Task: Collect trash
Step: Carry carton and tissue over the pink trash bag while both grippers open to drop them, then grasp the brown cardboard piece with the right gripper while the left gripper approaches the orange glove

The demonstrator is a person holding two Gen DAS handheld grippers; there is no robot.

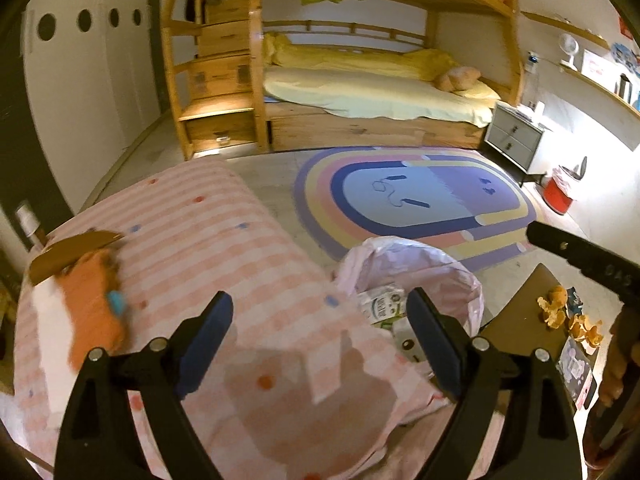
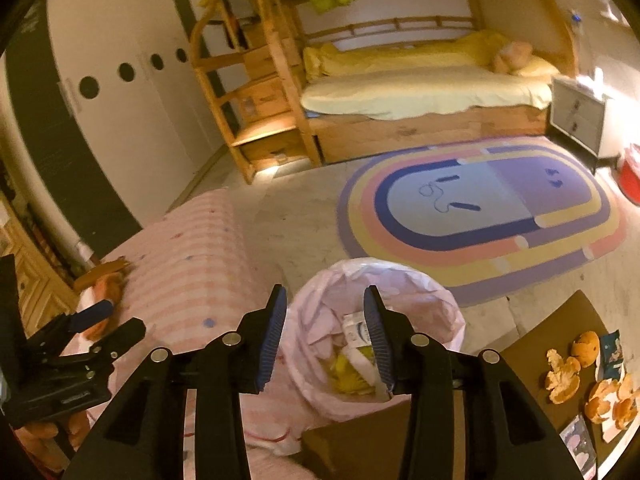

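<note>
My right gripper (image 2: 326, 314) hangs open over the bin lined with a pink bag (image 2: 432, 304), with nothing between its blue pads. Inside the bin lie a white carton (image 2: 354, 328) and yellow scraps (image 2: 348, 372). My left gripper (image 1: 320, 316) stands wide open and empty above the pink striped bedding (image 1: 208, 232), just left of the bin (image 1: 404, 264). Orange peels (image 2: 562, 376) lie on the dark low table (image 2: 532, 344) to the right, and the left wrist view shows these peels (image 1: 554, 306) too. A blurred orange item (image 1: 90, 308) rests on the bedding at the far left.
An oval rainbow rug (image 1: 416, 200) covers the floor ahead, with a wooden bunk bed (image 1: 360, 92) behind it. A grey nightstand (image 1: 514, 138) and a red bin (image 1: 558, 196) stand at the right wall. Printed cards (image 2: 580, 444) lie beside the peels. White wardrobes (image 2: 120, 112) line the left.
</note>
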